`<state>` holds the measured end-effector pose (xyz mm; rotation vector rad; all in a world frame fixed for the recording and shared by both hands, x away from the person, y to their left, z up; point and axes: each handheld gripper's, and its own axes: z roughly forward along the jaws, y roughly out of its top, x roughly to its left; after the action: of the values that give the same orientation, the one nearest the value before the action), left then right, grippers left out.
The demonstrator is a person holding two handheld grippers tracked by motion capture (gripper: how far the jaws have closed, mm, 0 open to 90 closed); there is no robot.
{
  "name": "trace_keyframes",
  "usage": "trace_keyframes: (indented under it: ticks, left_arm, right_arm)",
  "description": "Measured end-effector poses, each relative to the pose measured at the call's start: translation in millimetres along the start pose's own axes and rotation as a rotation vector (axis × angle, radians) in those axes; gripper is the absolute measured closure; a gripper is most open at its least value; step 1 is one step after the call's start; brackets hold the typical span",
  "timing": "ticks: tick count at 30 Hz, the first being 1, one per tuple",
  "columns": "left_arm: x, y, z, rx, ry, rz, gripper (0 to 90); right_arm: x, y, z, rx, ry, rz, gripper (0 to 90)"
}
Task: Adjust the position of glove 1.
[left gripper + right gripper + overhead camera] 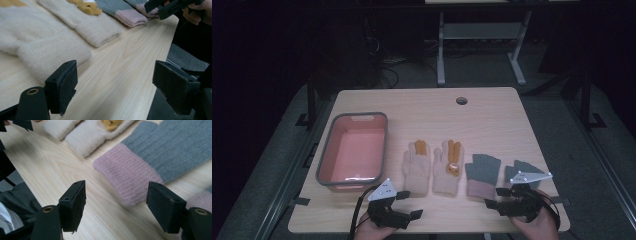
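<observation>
Knit gloves on counter (492, 110): soft, light, floppy; left gripper (411, 205) and right gripper (498, 197) gape, empty; pinch grey glove (172, 147) at pink cuff (127, 172).

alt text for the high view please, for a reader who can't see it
Four knitted gloves lie in a row on a wooden table, two cream gloves left of two grey gloves. A pink tub sits at left; the open left gripper and right gripper wait nearby.

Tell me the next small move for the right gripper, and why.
Probably ease the right gripper forward onto the pink cuff of the nearer grey glove and close. Its jaws stand open with nothing between them, the cuff lies flat on the table just ahead, and the pink bin waits at the left.
</observation>
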<state>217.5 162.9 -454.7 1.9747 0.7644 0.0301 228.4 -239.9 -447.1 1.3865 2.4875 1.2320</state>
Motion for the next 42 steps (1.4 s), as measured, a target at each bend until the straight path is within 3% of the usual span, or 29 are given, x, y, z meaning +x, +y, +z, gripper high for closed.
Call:
trace_keyframes:
  ticks: [6, 18, 27, 32, 42]
  left_arm:
    - [0.6, -1.7, -1.2, -0.005, -0.003, -0.003, 20.0]
    - [-1.1, -2.4, -5.7, -0.019, -0.01, -0.006, 20.0]
    - [-1.9, -3.5, -7.1, -0.018, -0.003, -0.005, 20.0]
    - [-4.3, -4.6, -11.2, -0.028, -0.005, -0.007, 20.0]
    - [-7.4, -4.3, -12.2, -0.033, -0.01, 0.012, 20.0]
  right_arm:
    - [-0.1, 0.5, -0.3, -0.015, 0.024, 0.016, 29.7]
    - [7.6, 18.4, 6.7, 0.006, 0.022, -0.035, 27.9]
    - [23.1, 48.2, 10.8, 0.048, 0.034, -0.099, 28.7]
    - [28.6, 65.6, 22.7, 0.081, 0.044, -0.13, 29.3]
    - [31.1, 96.2, 34.5, 0.126, 0.051, -0.148, 30.8]
